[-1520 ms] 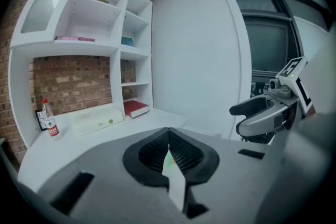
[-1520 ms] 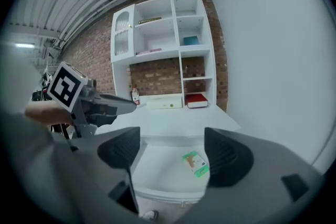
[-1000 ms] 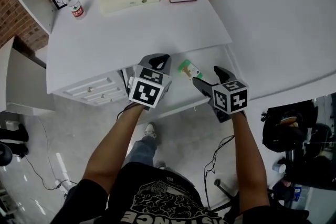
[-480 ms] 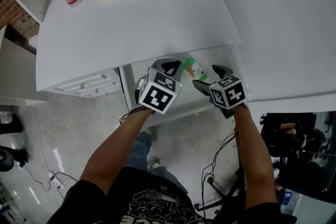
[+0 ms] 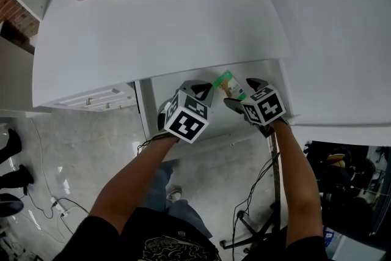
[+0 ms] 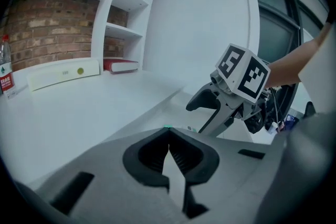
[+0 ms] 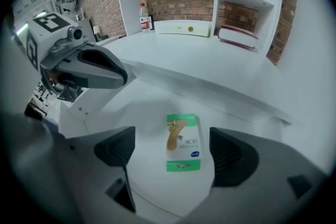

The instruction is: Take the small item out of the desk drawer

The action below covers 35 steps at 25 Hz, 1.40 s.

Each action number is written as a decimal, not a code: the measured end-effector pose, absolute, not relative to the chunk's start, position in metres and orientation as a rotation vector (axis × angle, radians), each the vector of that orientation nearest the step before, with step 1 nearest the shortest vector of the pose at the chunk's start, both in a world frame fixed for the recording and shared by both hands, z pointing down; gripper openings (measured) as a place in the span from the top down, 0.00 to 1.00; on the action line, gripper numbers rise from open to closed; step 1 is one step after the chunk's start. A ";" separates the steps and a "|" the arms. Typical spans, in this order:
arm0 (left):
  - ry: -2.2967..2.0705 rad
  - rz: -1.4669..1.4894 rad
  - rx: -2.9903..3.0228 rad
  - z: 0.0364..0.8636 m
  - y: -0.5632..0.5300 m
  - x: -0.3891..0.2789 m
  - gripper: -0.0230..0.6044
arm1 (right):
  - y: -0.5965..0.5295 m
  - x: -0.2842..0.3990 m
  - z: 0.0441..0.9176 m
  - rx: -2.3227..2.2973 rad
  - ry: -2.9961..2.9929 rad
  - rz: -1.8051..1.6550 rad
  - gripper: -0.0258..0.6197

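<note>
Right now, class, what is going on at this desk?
A person holds a claw in each hand over the open desk drawer. The right claw has just been opening its jaws; they stand wide above a small green-and-white packet lying flat inside, lined up between them but untouched. The left claw is shut and empty.

A flat green-and-white packet (image 7: 184,143) lies face up on the floor of the open white drawer (image 7: 142,107).
</note>
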<state>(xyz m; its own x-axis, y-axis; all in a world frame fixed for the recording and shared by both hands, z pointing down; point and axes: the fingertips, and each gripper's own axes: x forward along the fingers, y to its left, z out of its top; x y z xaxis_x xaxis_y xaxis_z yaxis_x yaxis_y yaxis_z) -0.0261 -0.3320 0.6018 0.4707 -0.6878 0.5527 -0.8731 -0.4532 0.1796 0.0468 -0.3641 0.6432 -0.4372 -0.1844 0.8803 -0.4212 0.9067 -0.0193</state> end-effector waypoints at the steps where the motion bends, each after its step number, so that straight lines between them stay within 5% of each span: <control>1: -1.302 0.569 2.274 0.606 -0.333 -0.028 0.96 | -0.367 0.047 0.649 0.426 -2.023 0.287 0.27; 22: -1.304 0.591 2.254 0.639 -0.348 -0.041 0.96 | -0.388 0.037 0.721 0.318 -1.889 0.287 0.24; 35: -1.307 0.600 2.242 0.642 -0.347 -0.045 0.96 | -0.387 0.046 0.734 0.365 -1.828 0.329 0.33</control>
<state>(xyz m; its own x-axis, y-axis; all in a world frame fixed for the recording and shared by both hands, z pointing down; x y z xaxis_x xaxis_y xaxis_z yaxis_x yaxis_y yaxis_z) -0.0453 -0.3471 0.6418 0.4495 -0.6764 0.5835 -0.8834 -0.4334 0.1781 0.0461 -0.3875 0.7336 -0.2675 -0.0800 0.9602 -0.4100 0.9113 -0.0383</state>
